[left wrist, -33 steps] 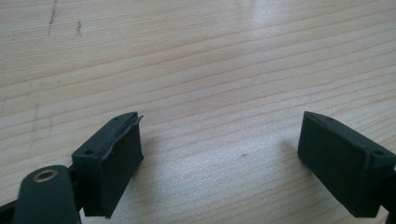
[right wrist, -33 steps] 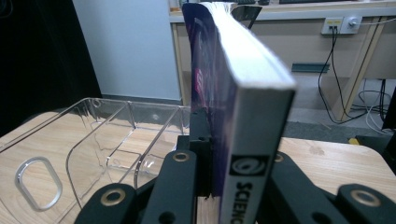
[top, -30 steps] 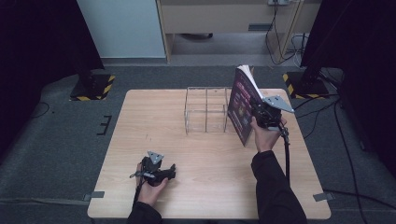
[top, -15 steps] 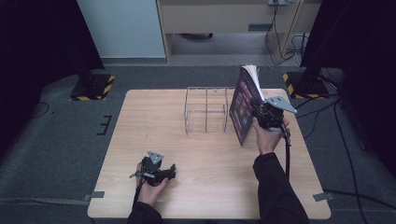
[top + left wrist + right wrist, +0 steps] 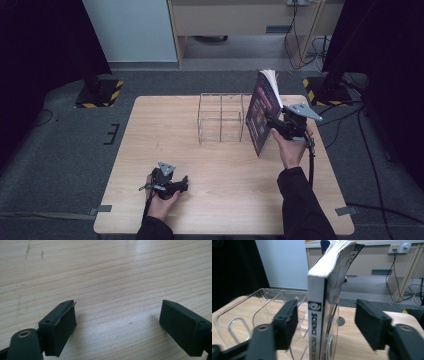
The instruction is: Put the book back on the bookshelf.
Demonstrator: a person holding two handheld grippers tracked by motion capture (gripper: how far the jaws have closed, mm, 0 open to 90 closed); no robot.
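A dark purple book stands on end near the table's right side, right next to a clear acrylic rack with dividers. My right gripper is at the book's near edge. In the right gripper view its jaws straddle the white spine with a gap on each side, so the right gripper is open. The rack sits just left of the book there. My left gripper rests low at the table's front left. It is open over bare wood.
The wooden table has free room in the middle and left. On the floor behind stand two dark posts with yellow-black bases. Cables trail at the right, and a cabinet stands at the back.
The book's top has tipped slightly to the right, with the right gripper staying at its edge. The left gripper has not moved.
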